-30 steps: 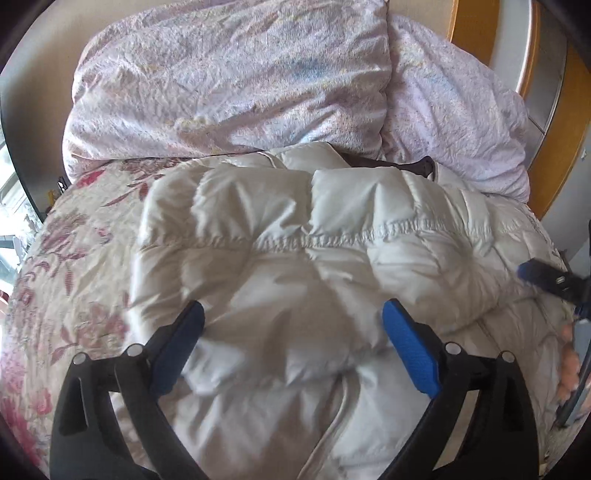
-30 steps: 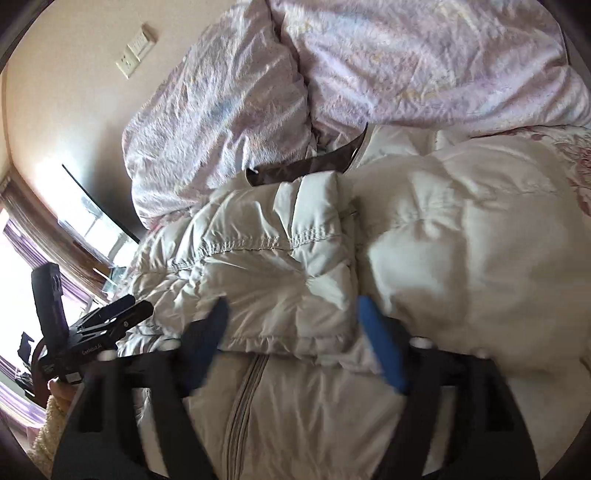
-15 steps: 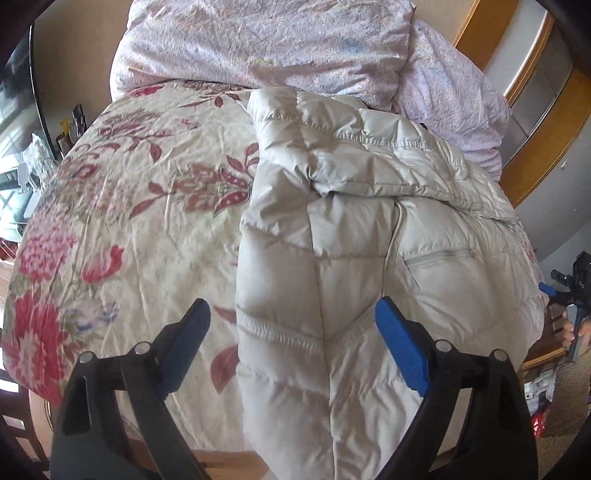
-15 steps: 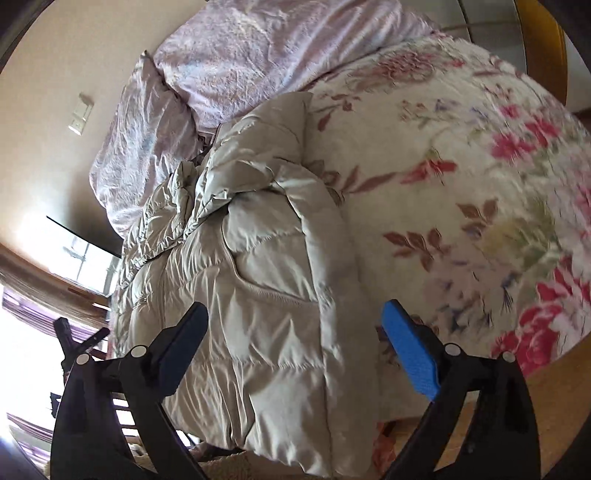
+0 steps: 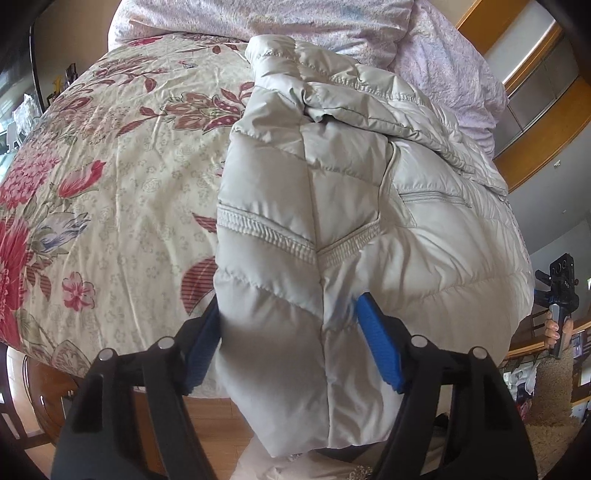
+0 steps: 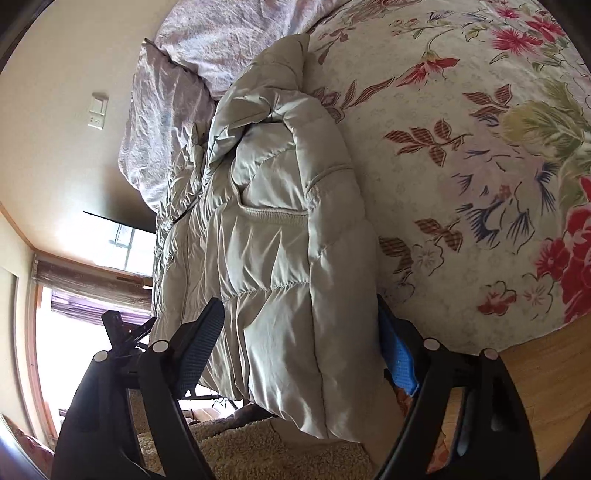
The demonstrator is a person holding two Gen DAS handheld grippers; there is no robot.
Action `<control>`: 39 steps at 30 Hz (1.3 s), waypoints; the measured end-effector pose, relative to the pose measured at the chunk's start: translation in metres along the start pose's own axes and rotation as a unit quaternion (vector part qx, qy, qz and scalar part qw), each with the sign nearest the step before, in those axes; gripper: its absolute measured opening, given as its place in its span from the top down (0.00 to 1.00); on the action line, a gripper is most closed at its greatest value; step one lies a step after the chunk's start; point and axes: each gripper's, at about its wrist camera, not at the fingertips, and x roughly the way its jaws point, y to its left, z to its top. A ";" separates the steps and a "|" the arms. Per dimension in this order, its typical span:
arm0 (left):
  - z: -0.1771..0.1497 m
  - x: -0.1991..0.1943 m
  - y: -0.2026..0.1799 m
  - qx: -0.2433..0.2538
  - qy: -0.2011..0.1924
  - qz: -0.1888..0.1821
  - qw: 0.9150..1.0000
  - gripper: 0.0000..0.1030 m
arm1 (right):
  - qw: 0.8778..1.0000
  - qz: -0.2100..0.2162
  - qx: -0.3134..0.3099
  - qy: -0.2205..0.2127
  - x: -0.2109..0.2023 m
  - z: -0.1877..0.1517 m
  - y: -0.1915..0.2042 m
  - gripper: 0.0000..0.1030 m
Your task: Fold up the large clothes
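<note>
A cream quilted puffer jacket (image 5: 332,177) lies folded lengthwise on the floral bed cover (image 5: 110,177), its hem hanging over the bed's near edge. My left gripper (image 5: 288,343) has its blue pads on either side of the hem's left corner, pressing the padding. In the right wrist view the jacket (image 6: 273,236) hangs the same way, and my right gripper (image 6: 299,332) straddles the hem's other corner with its pads against the fabric. The right gripper also shows far right in the left wrist view (image 5: 557,291).
Two lilac pillows (image 5: 280,18) lie at the head of the bed. Wooden cabinets (image 5: 535,92) stand at the right. A wooden bed frame and floor (image 6: 535,369) lie below the cover's edge, with a beige rug (image 6: 258,454) and a bright window (image 6: 74,332) on the left.
Both grippers drew back from the jacket's upper part to the hem at the bed's edge, then narrowed from wide open onto the hem corners.
</note>
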 end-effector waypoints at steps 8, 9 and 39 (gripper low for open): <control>-0.005 0.000 -0.003 -0.002 0.002 -0.010 1.000 0.35 | 0.999 0.007 -0.021 0.035 0.007 -0.010 0.007 0.33; -0.007 -0.001 -0.003 -0.003 0.003 -0.012 1.000 0.36 | 0.999 0.009 -0.022 0.037 0.008 -0.011 0.008 0.33; 0.000 -0.045 -0.033 0.025 -0.082 -0.013 0.996 0.85 | 1.000 0.003 -0.027 -0.005 0.002 0.001 0.025 0.83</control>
